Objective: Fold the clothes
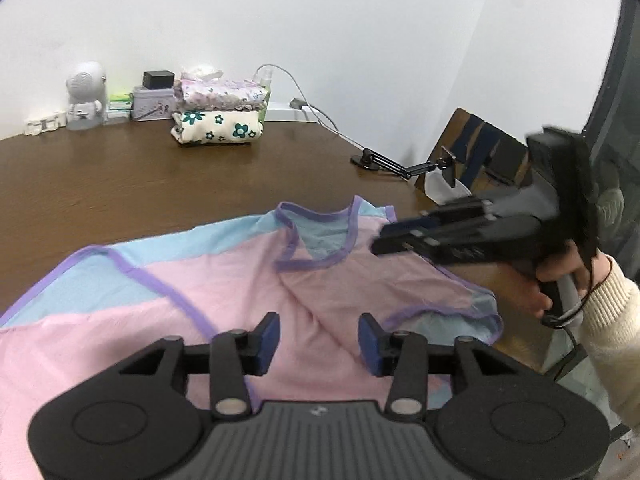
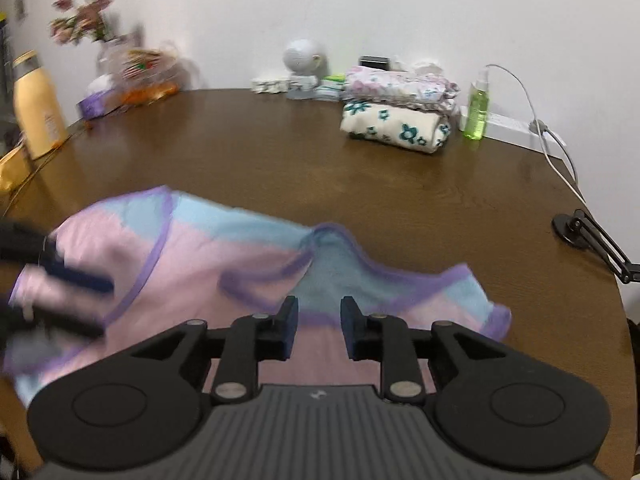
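Note:
A pink and light blue garment with purple trim (image 1: 224, 276) lies spread on the brown table, its neckline toward the far side. It also shows in the right wrist view (image 2: 200, 256). My left gripper (image 1: 319, 340) is open and empty above the pink middle of the garment. My right gripper (image 2: 319, 328) is open and empty just above the neckline. The right gripper also shows in the left wrist view (image 1: 400, 236) over the garment's right shoulder. The left gripper shows blurred at the left edge of the right wrist view (image 2: 76, 300).
A stack of folded clothes (image 1: 218, 110) stands at the back of the table (image 1: 120, 184), beside a small white fan (image 1: 85, 94) and a tin box. A green spray bottle (image 2: 477, 108), a cable, a black clamp arm (image 1: 394, 165), a yellow bottle (image 2: 36, 108) and flowers stand around the edges.

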